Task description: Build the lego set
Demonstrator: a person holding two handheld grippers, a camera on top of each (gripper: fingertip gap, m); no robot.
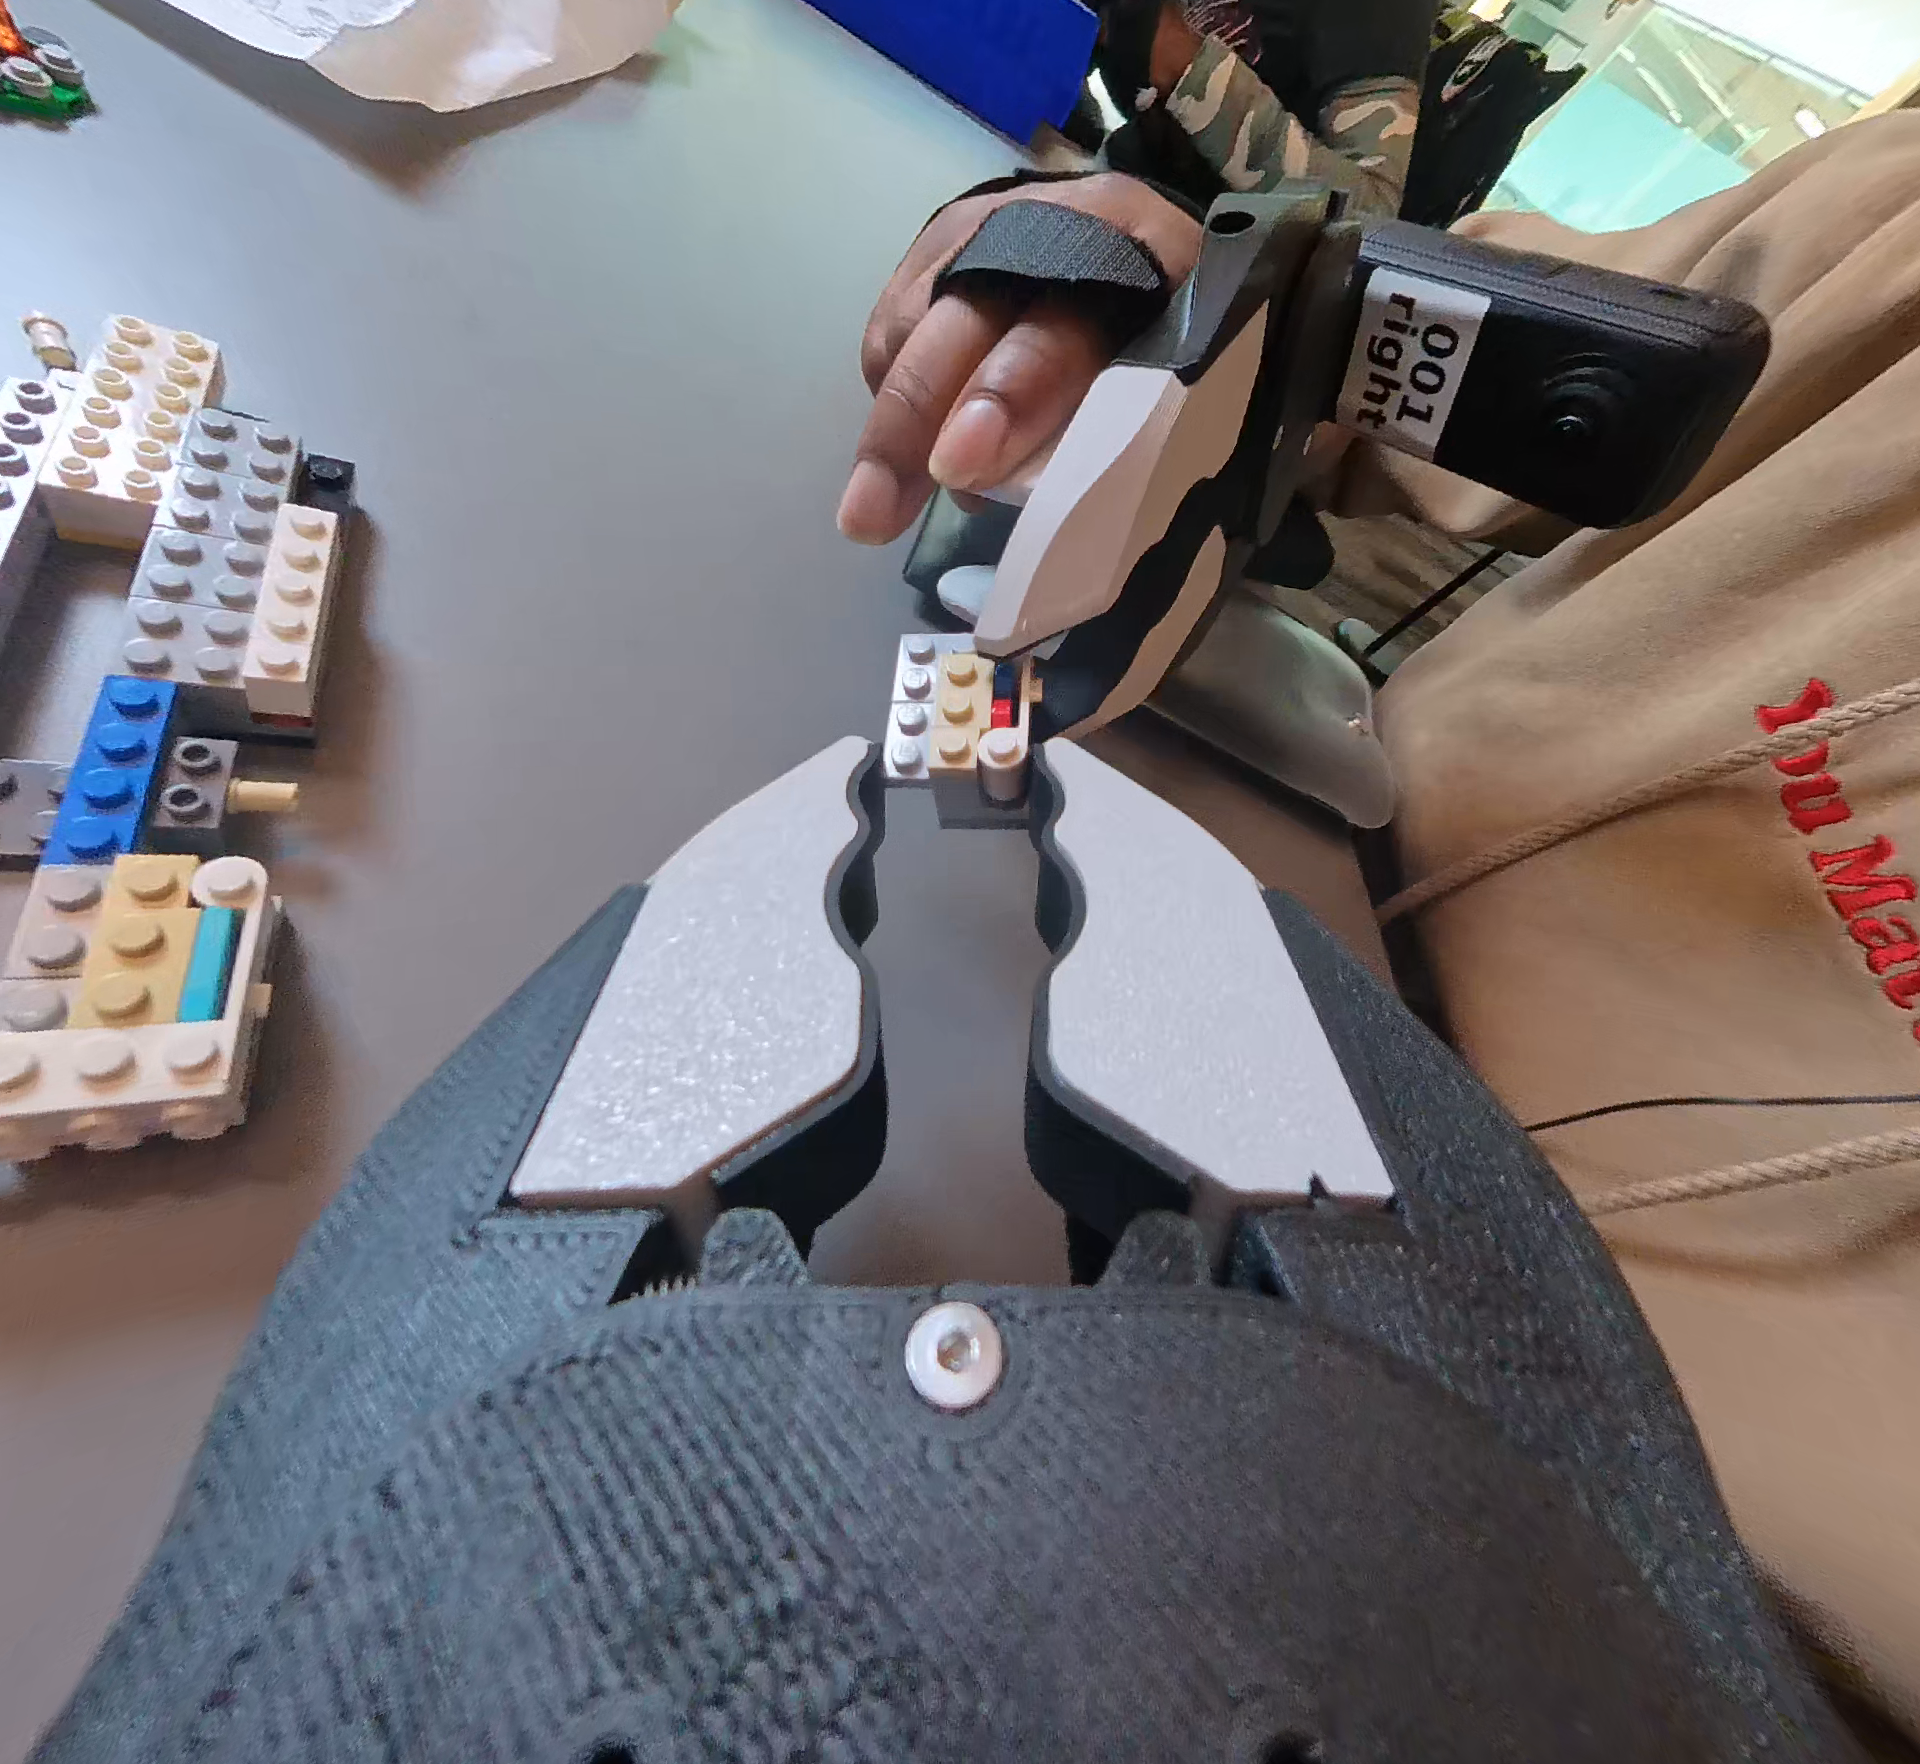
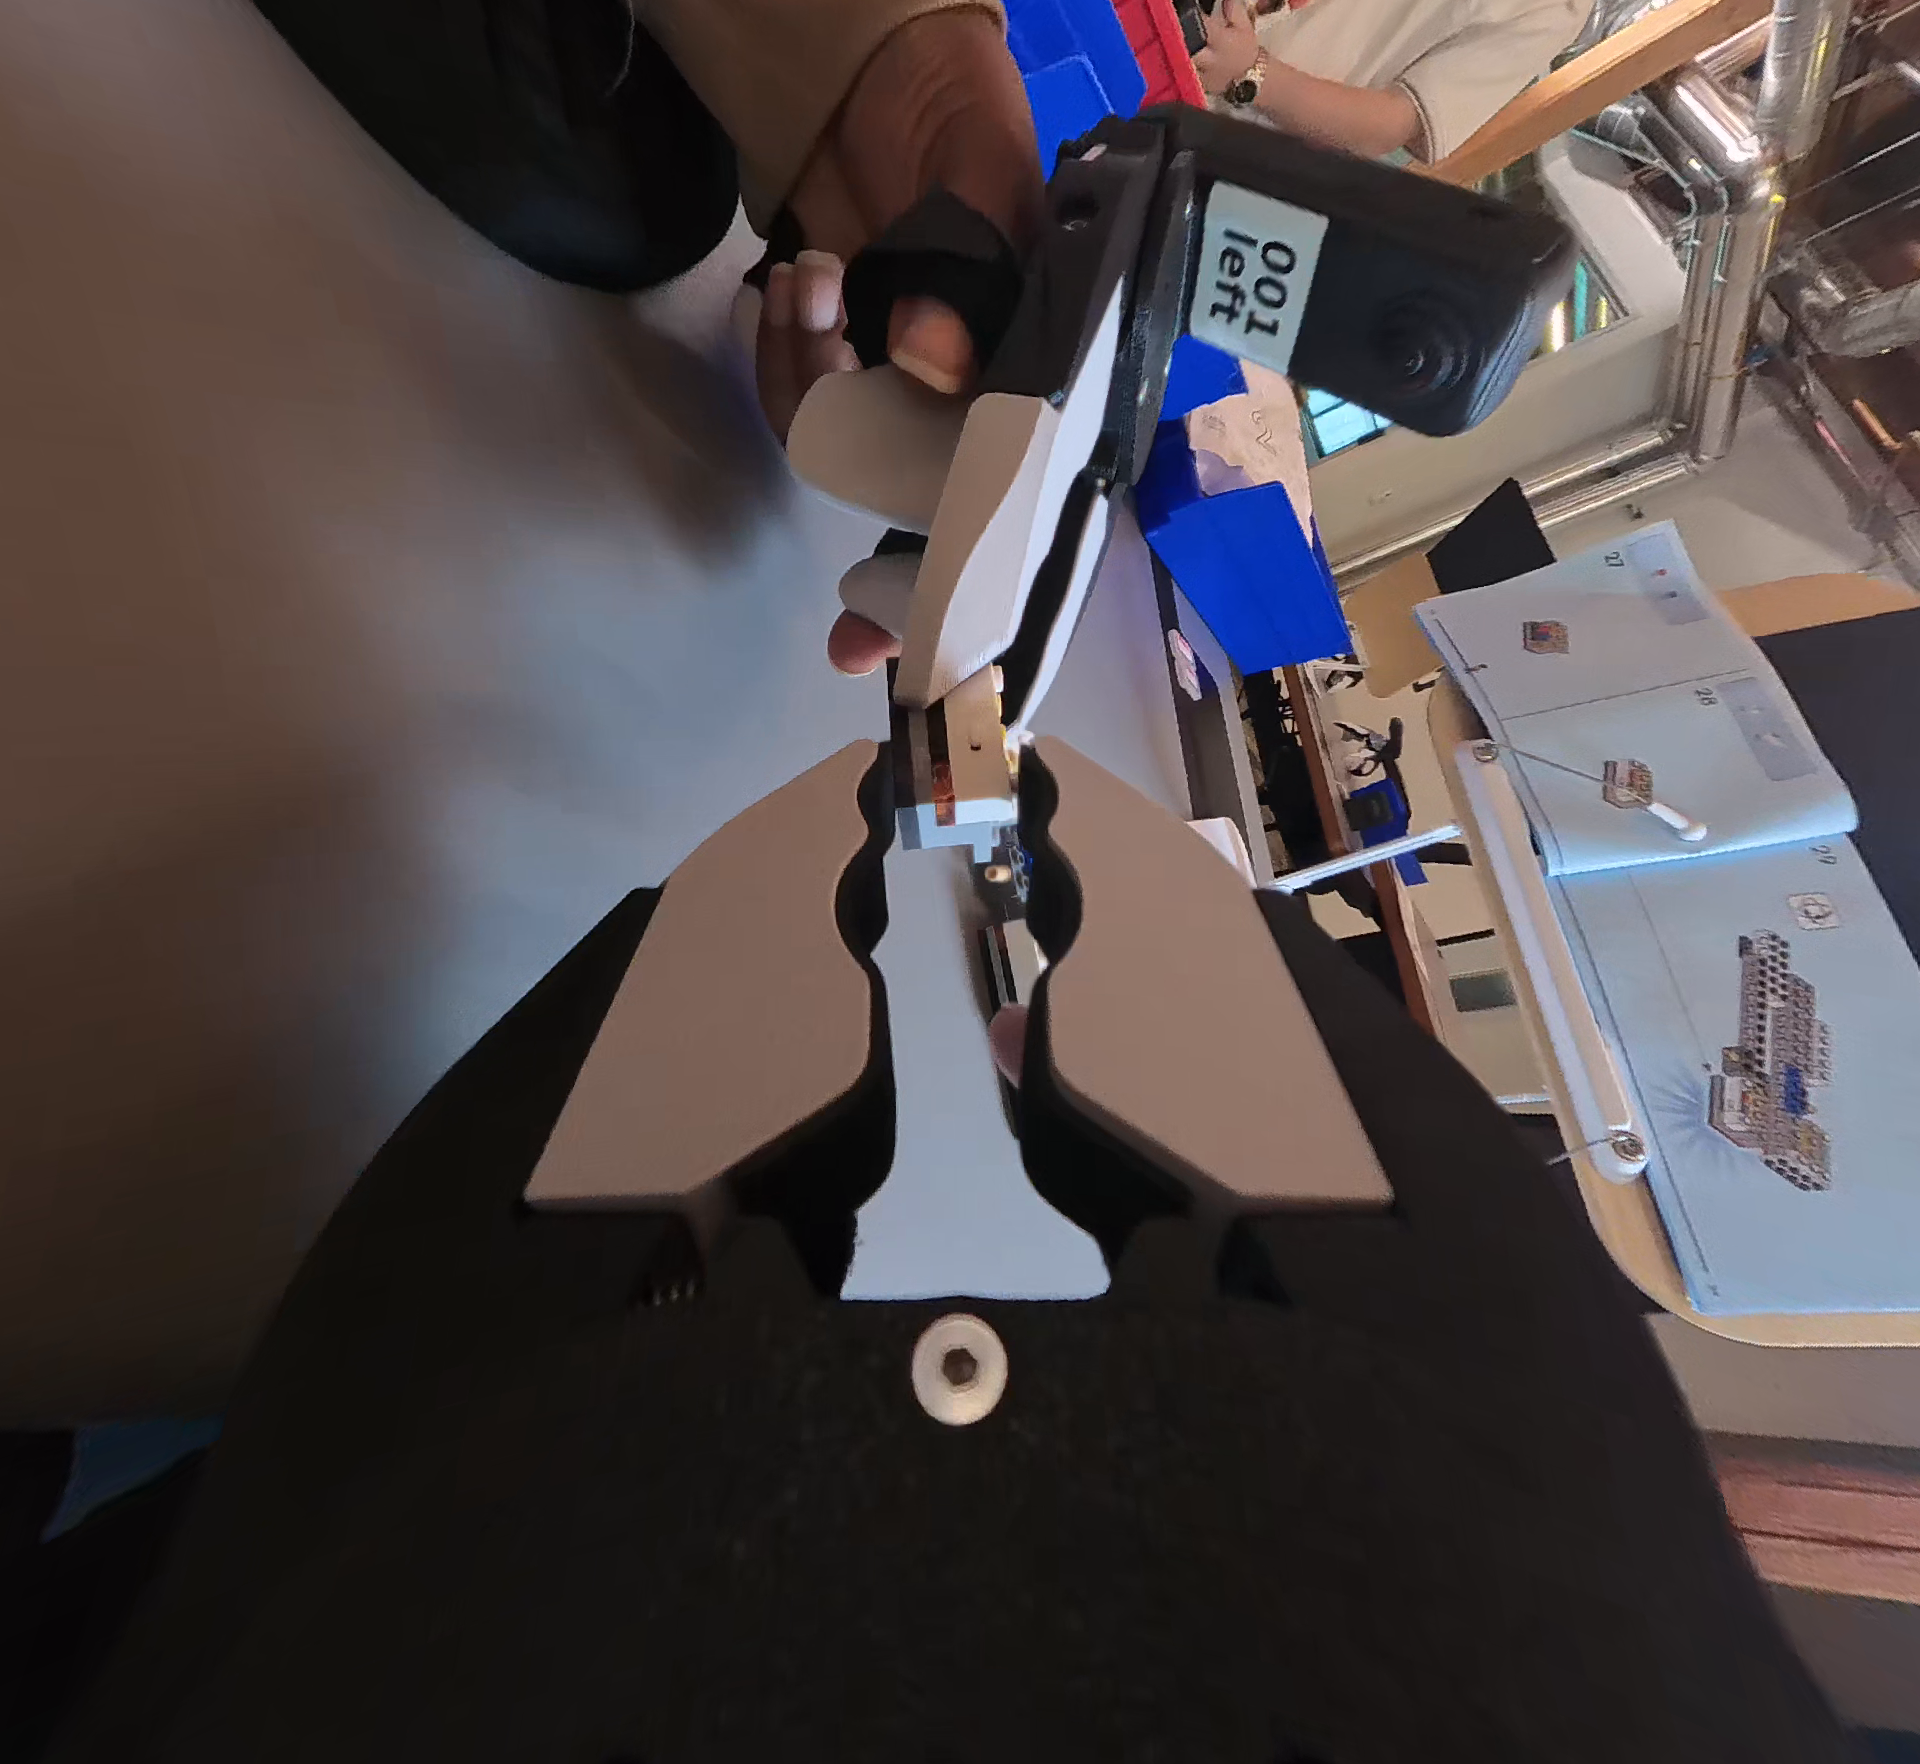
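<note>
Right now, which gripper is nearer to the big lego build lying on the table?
Left. The left gripper holds a small assembly right of the big build; the right gripper sits farther right.

Each wrist camera looks closely along its own fingers, facing the other gripper, both sharing the small brick assembly (image 1: 961,722) (image 2: 951,784) between them.

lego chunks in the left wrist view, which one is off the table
The small grey-and-tan lego assembly, held in the air between the left gripper and the right gripper. The larger lego builds lie on the table to the left.
</note>
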